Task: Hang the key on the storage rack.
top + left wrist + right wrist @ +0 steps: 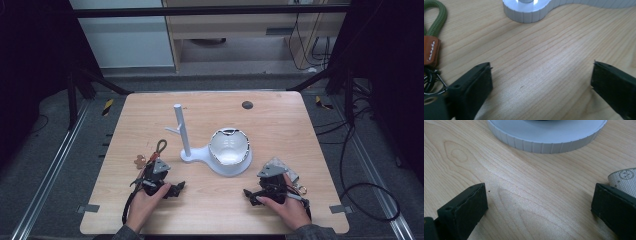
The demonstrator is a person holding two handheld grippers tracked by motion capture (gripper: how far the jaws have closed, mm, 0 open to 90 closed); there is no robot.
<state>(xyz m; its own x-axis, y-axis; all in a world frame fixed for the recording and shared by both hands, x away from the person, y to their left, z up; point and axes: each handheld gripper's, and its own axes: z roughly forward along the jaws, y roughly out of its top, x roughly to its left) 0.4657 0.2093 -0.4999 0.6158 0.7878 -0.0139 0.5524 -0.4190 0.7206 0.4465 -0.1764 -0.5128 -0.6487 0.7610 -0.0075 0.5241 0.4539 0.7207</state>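
white stand [186, 145], upright pegged post on a flat base; both tongs gape empty.

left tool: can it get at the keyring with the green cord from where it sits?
Probably yes. The left tool is open, jaws wide apart over bare wood, and the keyring lies just beside its left jaw with nothing between them. The white stand sits farther back, clear of that path.

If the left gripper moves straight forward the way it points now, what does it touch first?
Most likely the round foot of the white stand. The left gripper is open, with bare table between its fingers and ahead of them up to that foot. The green keychain loop lies off to the side, probably missed.
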